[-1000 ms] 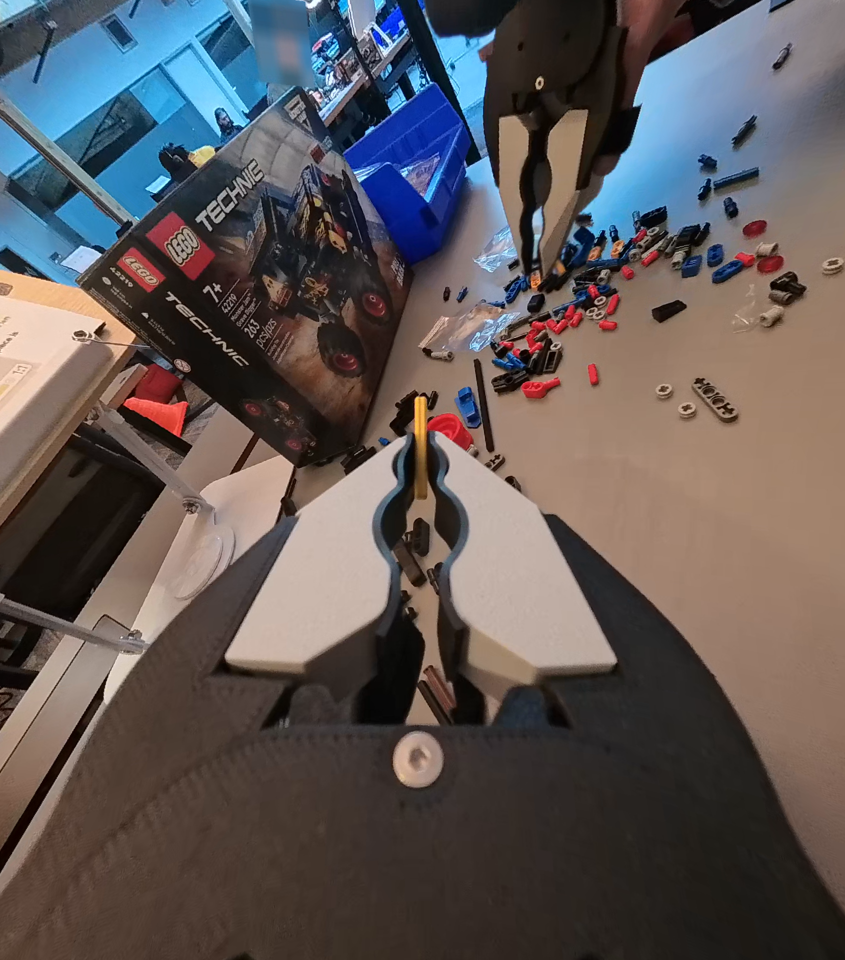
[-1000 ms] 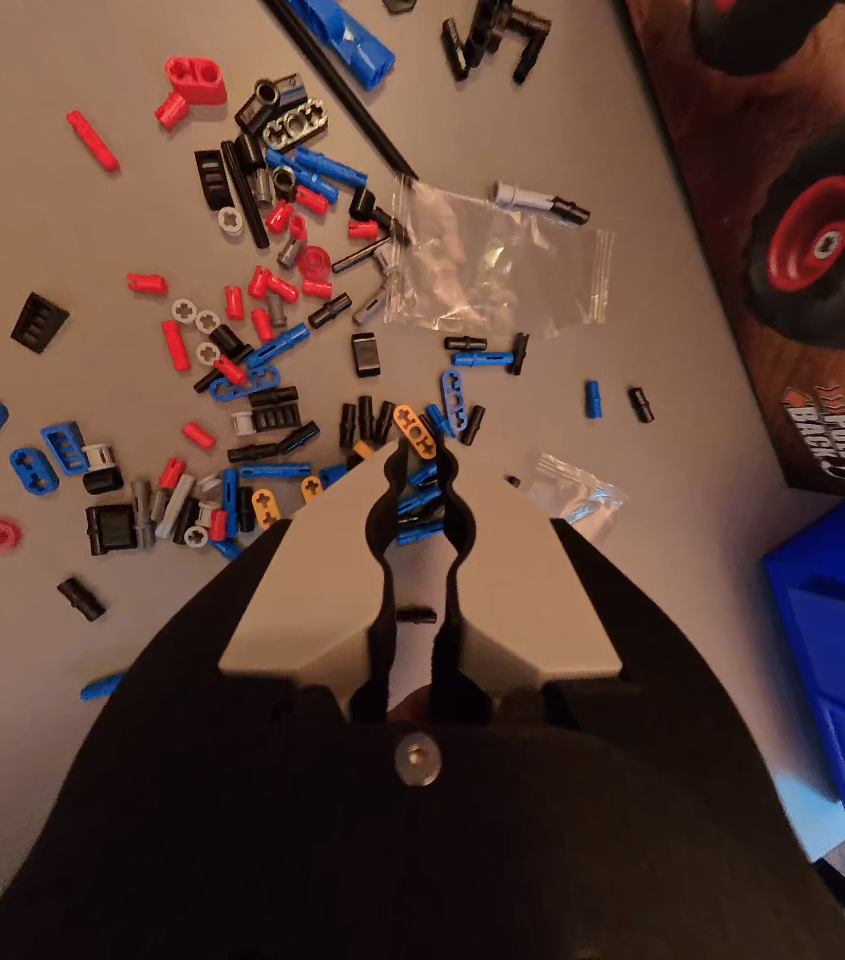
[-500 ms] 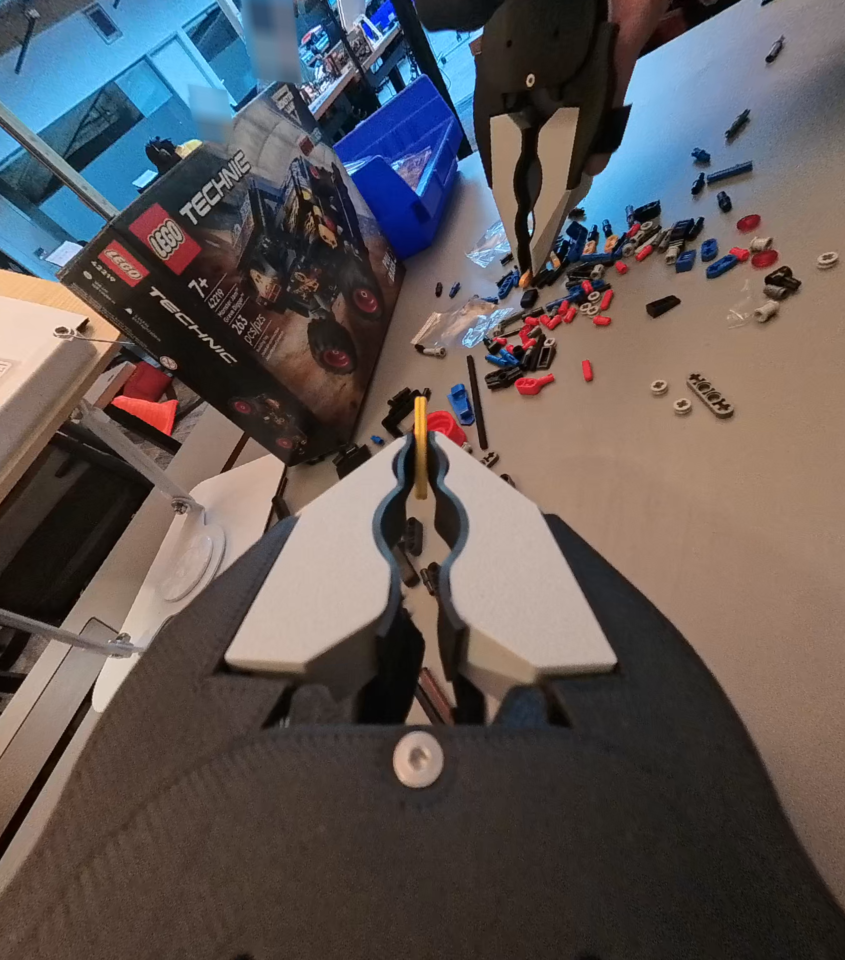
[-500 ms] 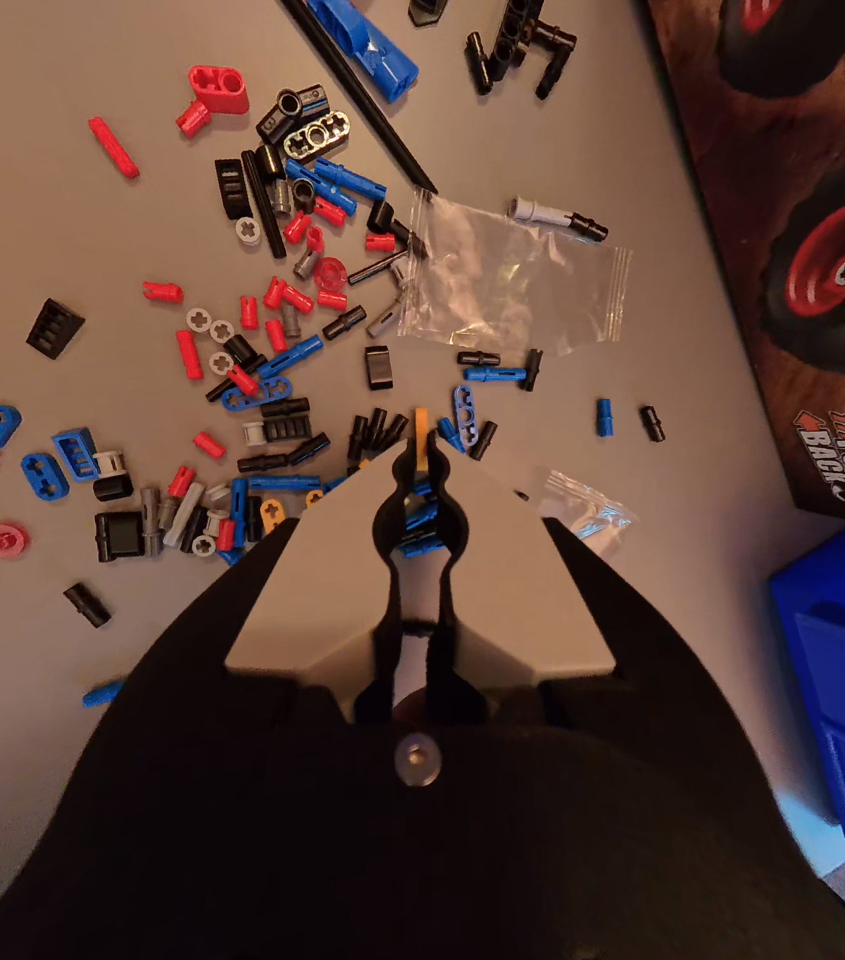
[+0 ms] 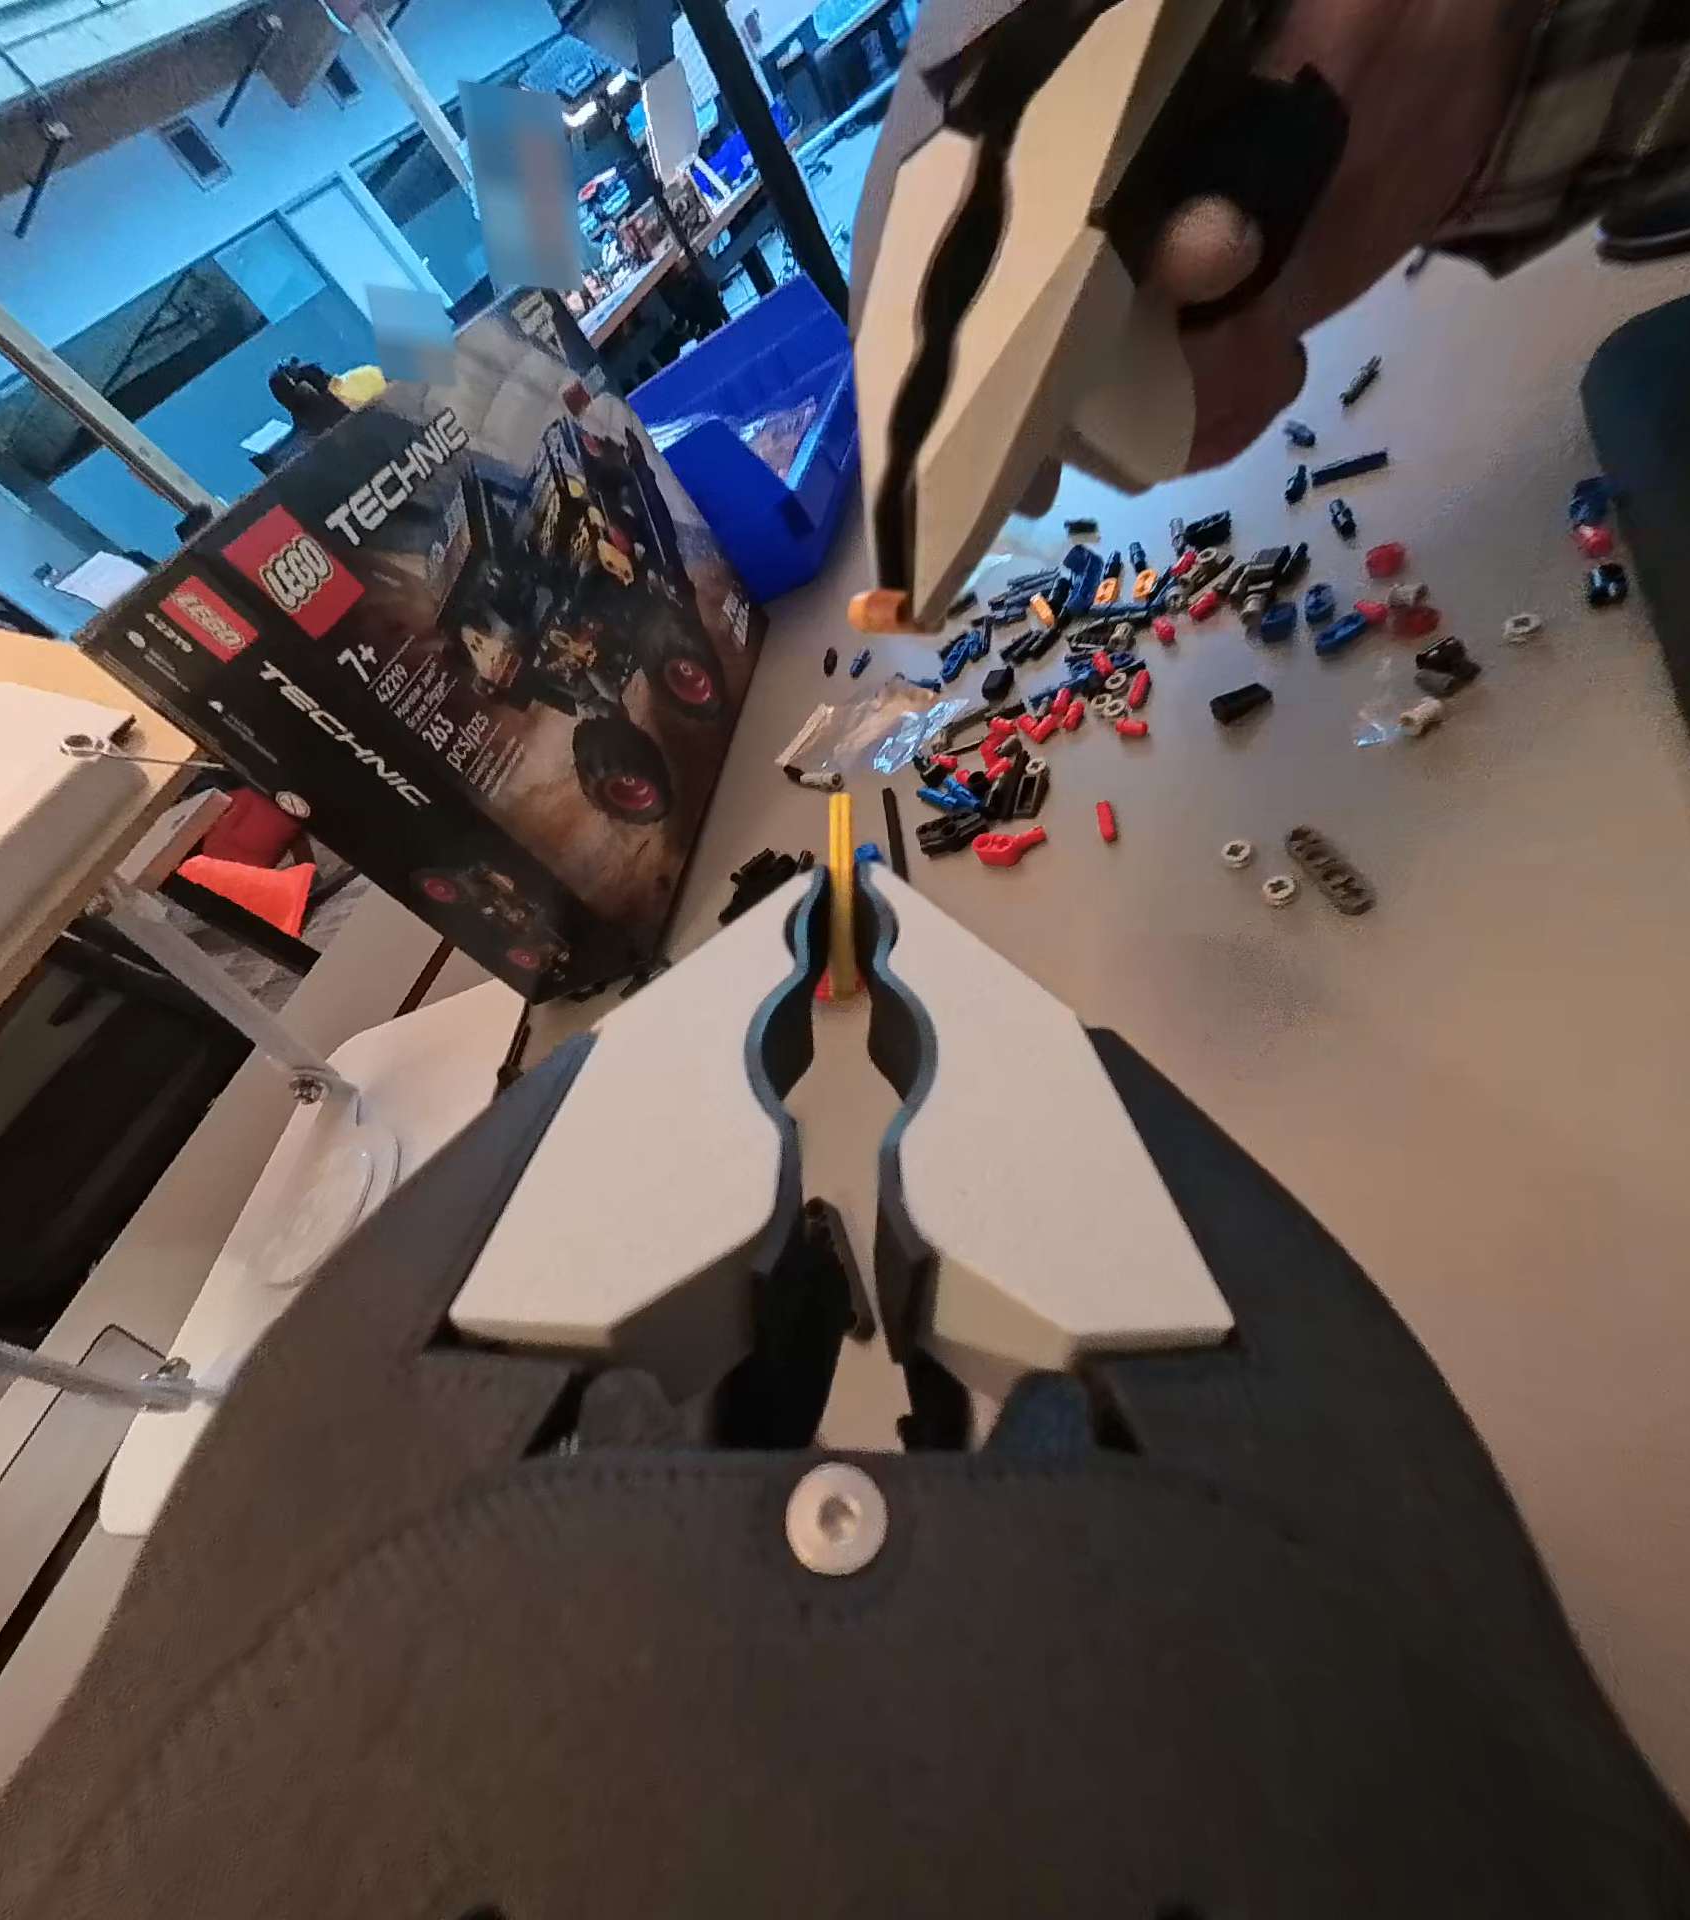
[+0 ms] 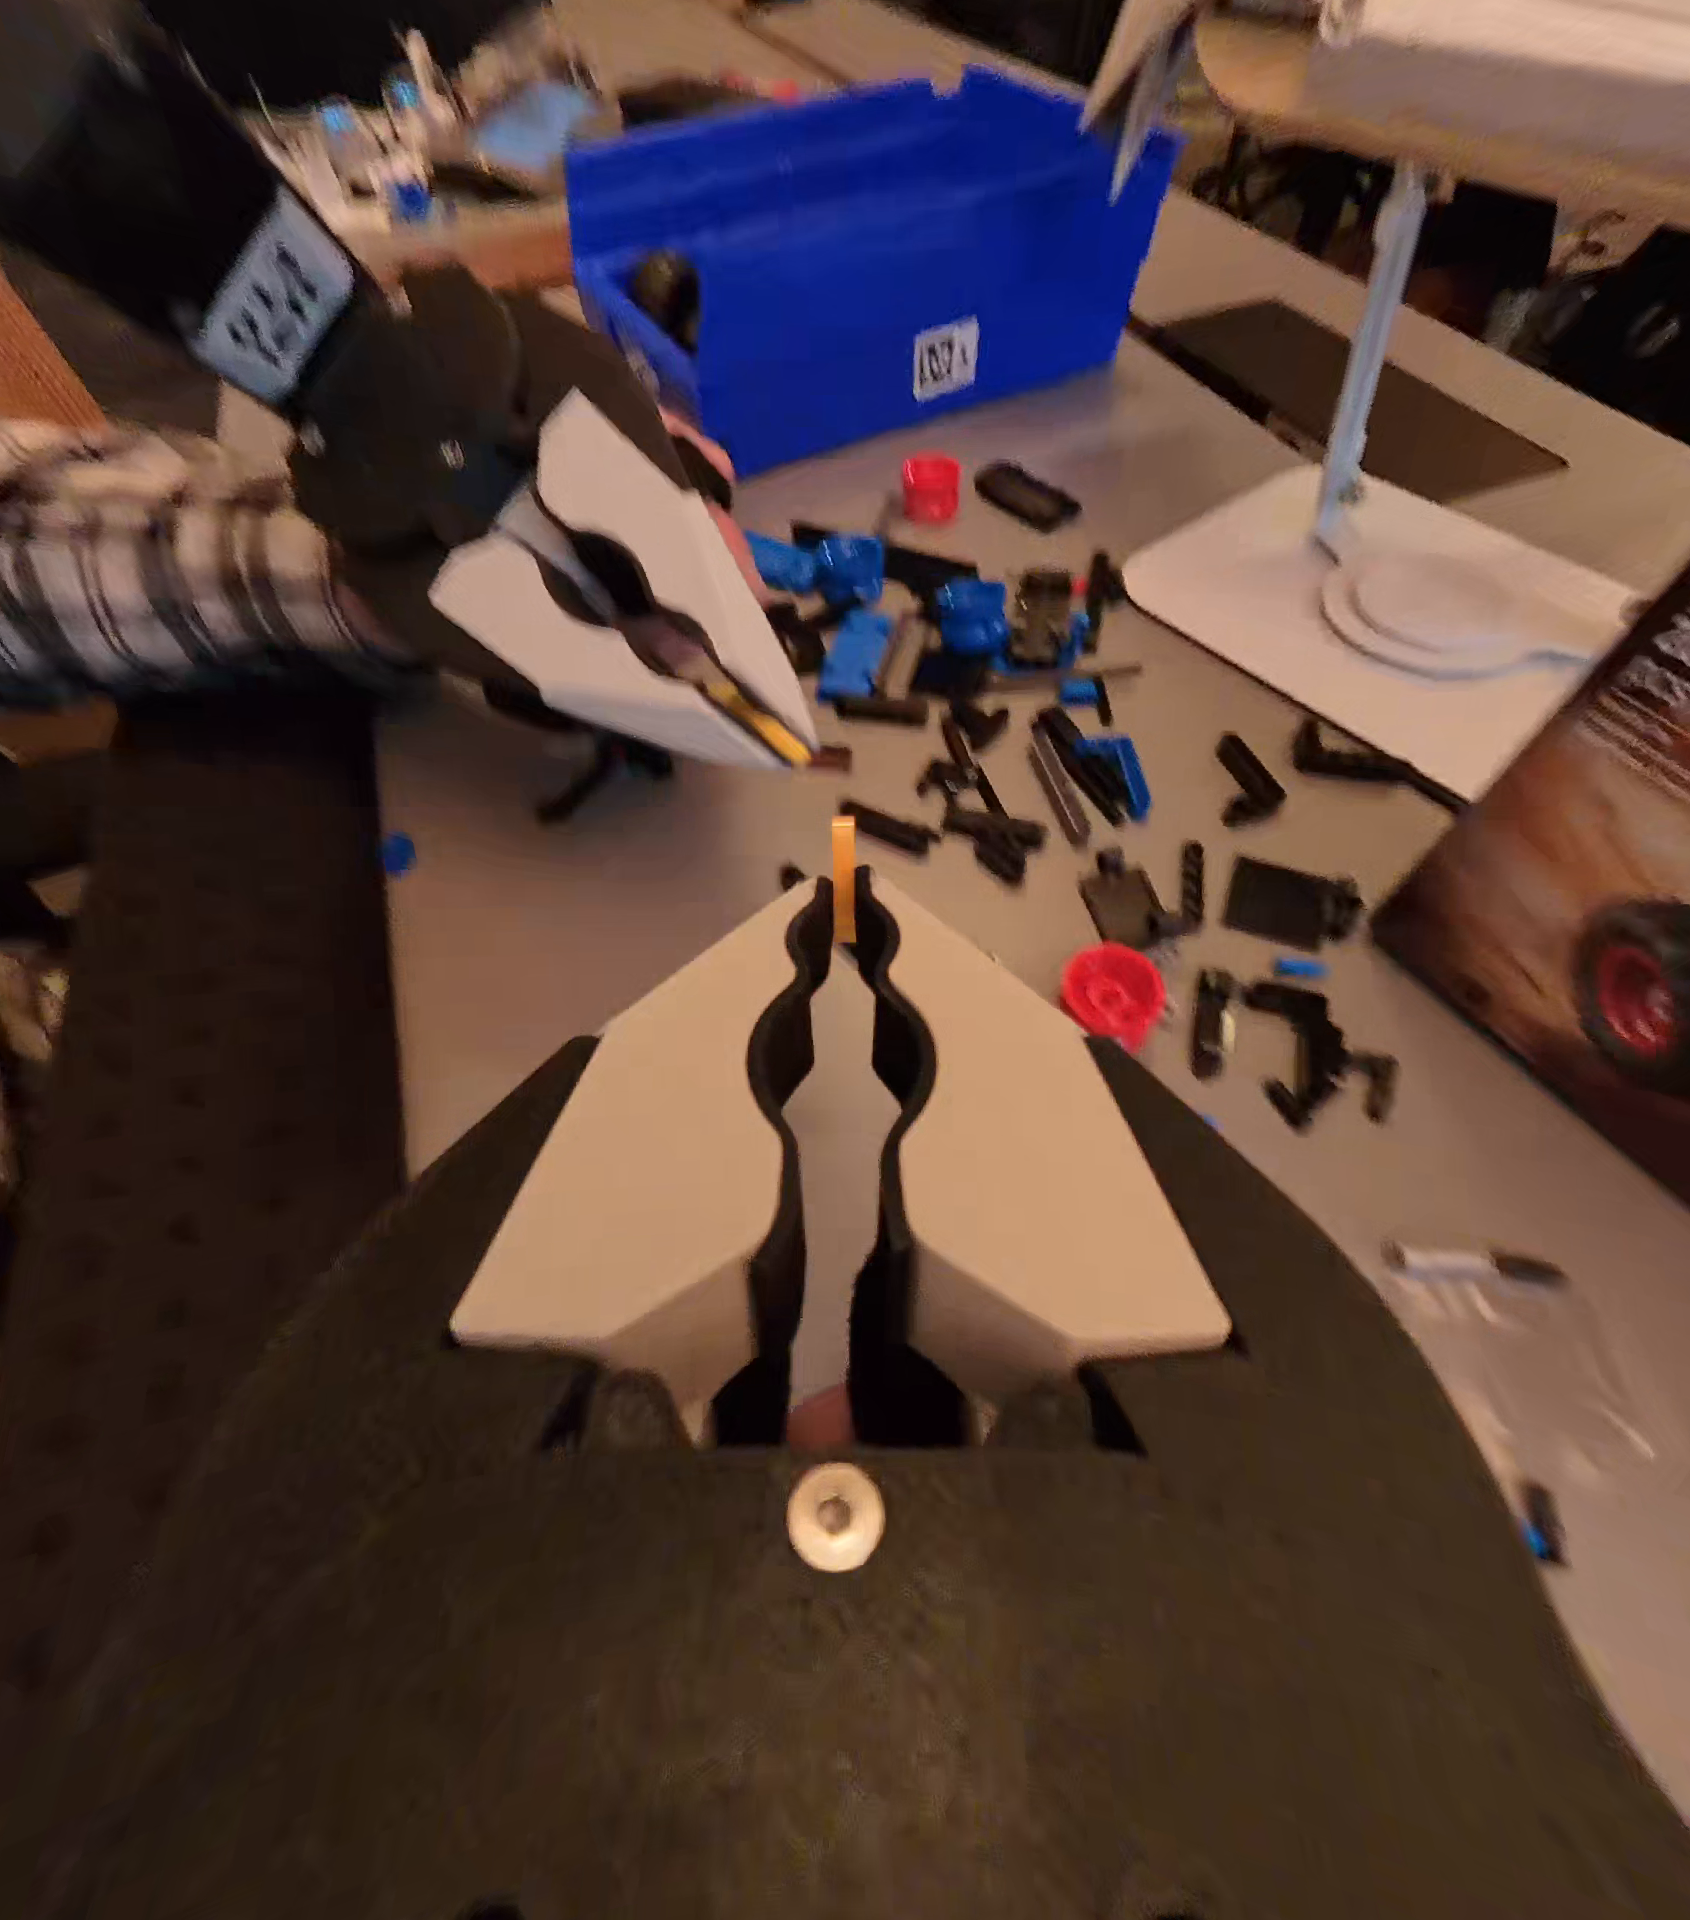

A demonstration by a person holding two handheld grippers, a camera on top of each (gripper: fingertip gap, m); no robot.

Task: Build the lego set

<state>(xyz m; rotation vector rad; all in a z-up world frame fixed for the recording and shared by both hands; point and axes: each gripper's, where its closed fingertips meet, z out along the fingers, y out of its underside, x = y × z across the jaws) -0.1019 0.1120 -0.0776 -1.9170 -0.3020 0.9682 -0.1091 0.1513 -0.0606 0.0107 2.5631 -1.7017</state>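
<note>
Two tools, each clamped on one piece: left tool (image 5: pixel 839 896) pinches a yellow axle (image 5: pixel 838 852); right tool (image 6: pixel 843 896) an orange beam (image 6: pixel 842 868). Beyond both, loose pieces (image 5: pixel 1080 665) litter the desk (image 5: pixel 1340 1091) beside a printed set box (image 5: pixel 467 665).

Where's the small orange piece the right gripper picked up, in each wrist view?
Left wrist view: orange piece upper centre, at the far right gripper tips.
Right wrist view: orange piece centre, pinched at the gripper's own tips.
Shared landmark: blue bin.
</note>
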